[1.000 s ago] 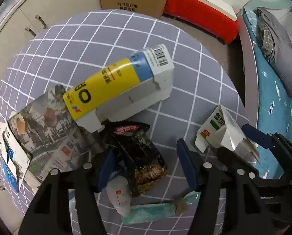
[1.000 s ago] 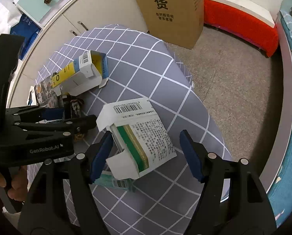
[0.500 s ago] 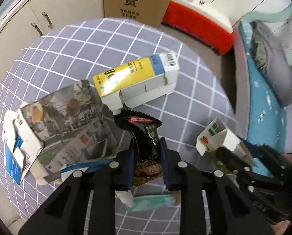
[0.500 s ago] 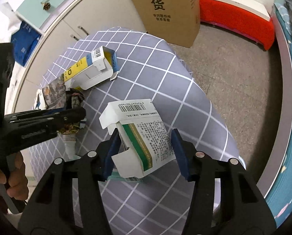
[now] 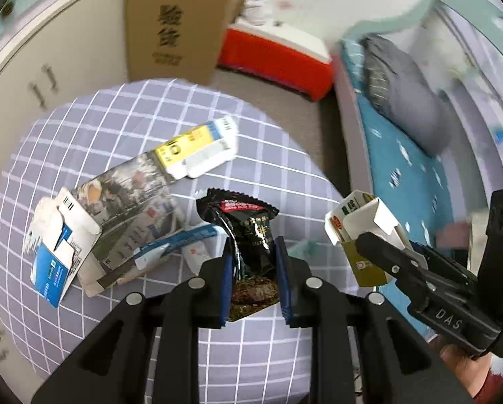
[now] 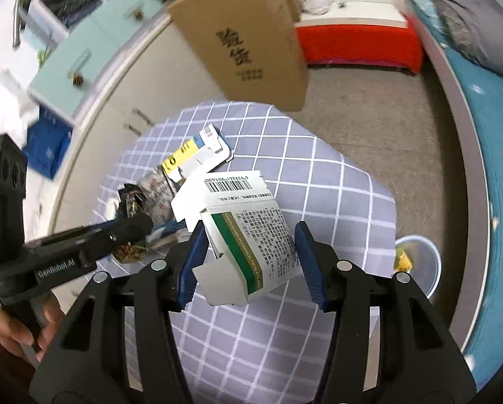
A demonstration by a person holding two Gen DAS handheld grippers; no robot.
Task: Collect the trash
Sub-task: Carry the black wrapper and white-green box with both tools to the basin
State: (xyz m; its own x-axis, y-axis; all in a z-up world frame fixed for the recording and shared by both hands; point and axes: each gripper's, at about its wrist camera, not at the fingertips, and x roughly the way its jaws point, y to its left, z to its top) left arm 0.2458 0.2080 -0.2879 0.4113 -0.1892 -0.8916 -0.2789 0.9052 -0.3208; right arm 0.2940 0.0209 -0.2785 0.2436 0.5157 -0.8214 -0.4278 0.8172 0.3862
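Left tongs (image 5: 253, 279): blue ribbed pads clamped on a crinkled, glossy black snack bag (image 5: 248, 235) with a serrated top edge. Right tongs (image 6: 249, 262): pads clamped on a white cardboard medicine box (image 6: 248, 235), green-striped, flaps open. Beyond the left tongs, on the grey checked tablecloth (image 5: 83, 134), lie a yellow-and-blue carton (image 5: 197, 149) and a flattened printed box (image 5: 123, 208). Compared with half a second earlier, both held items are raised higher above the cloth.
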